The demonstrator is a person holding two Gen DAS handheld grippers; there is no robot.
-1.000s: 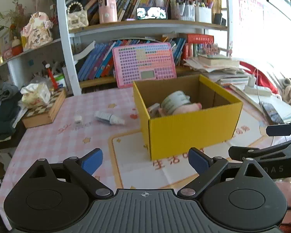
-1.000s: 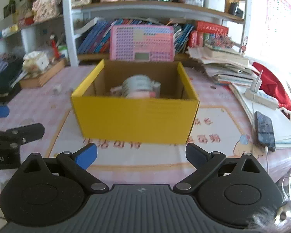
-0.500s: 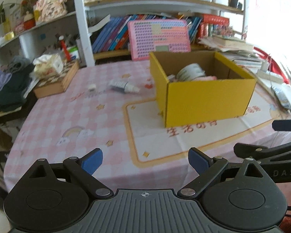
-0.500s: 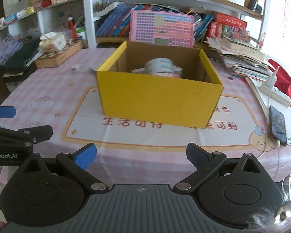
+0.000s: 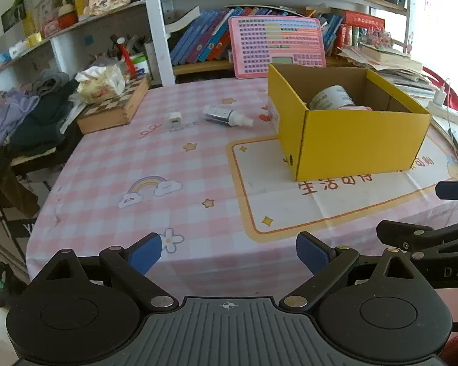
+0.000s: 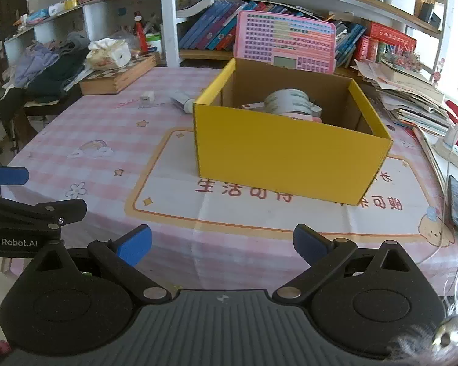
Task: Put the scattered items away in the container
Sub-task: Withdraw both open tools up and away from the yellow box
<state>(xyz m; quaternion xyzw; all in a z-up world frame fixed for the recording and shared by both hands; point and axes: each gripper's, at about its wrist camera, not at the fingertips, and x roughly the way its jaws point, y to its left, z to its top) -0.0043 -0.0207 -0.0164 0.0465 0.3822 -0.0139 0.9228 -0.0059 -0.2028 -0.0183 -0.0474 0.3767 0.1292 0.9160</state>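
Two grippers, left and right, gape wide, empty. Matte yellow cardboard box holds a tape roll. Spray bottle lies on gingham cloth.

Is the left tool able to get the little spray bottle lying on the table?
Probably yes. The left tool is open, and only bare tablecloth lies between it and the spray bottle, which sits left of the yellow box.

Bottle, charger left of box.

pink keyboard toy against bookshelf, wooden chessboard box
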